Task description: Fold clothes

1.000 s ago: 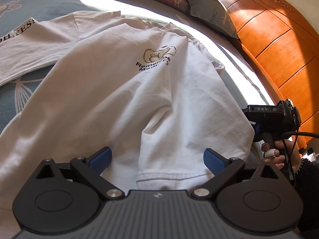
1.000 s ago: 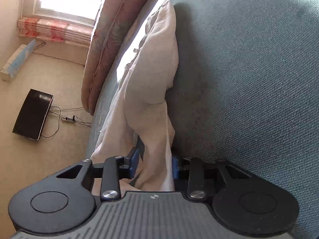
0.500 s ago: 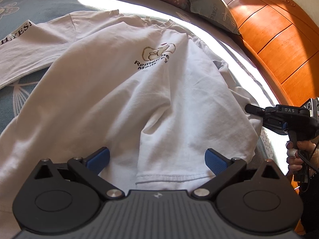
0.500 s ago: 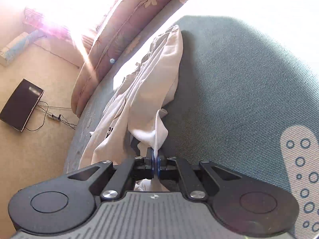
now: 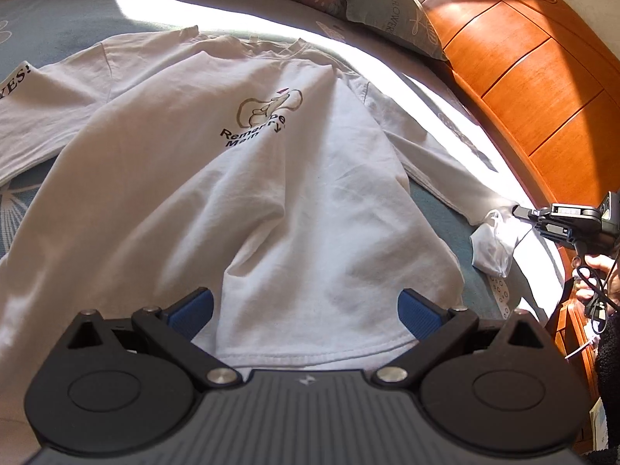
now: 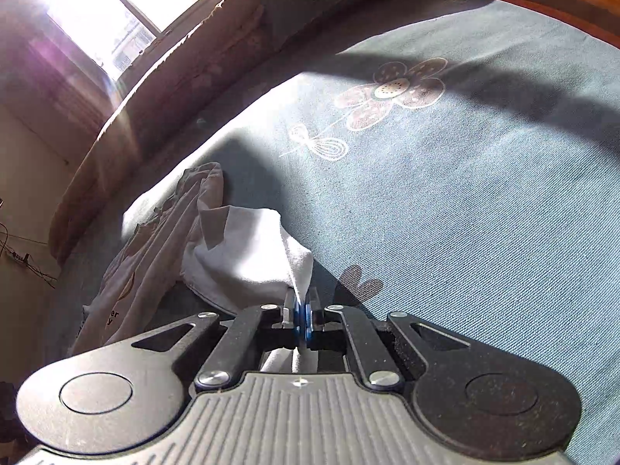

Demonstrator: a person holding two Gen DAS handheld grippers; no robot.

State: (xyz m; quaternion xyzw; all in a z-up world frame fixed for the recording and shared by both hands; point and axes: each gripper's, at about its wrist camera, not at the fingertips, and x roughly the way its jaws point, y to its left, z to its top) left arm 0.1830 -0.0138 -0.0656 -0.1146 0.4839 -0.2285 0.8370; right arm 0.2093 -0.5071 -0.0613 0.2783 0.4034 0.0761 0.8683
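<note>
The bed, under a blue flowered cover, carries everything here, with a wooden headboard along its right side and pillows at the far end. Spread across the cover lies the white shirt, front up, its printed logo toward the collar and its hem nearest the left wrist camera. One long sleeve runs out to the right across the cover to its cuff.

The left gripper hangs just above the hem with its jaws spread wide and nothing between them. The right gripper is clenched on the cuff, a pinch of white cloth standing up between the blue pads; in the left view the same tool sits off the shirt's right edge, with the person's hand around its handle.

The step in hand looks like drawing that sleeve out straight before laying it in over the body. To do it well, I would keep the pinch firm and pull only until the sleeve is taut and flat, not so far that the shoulder drags sideways. The free left tool could press the hem or side seam to hold the body in place. Then carry the cuff across in a low arc so the sleeve lands smooth, without a twist
</note>
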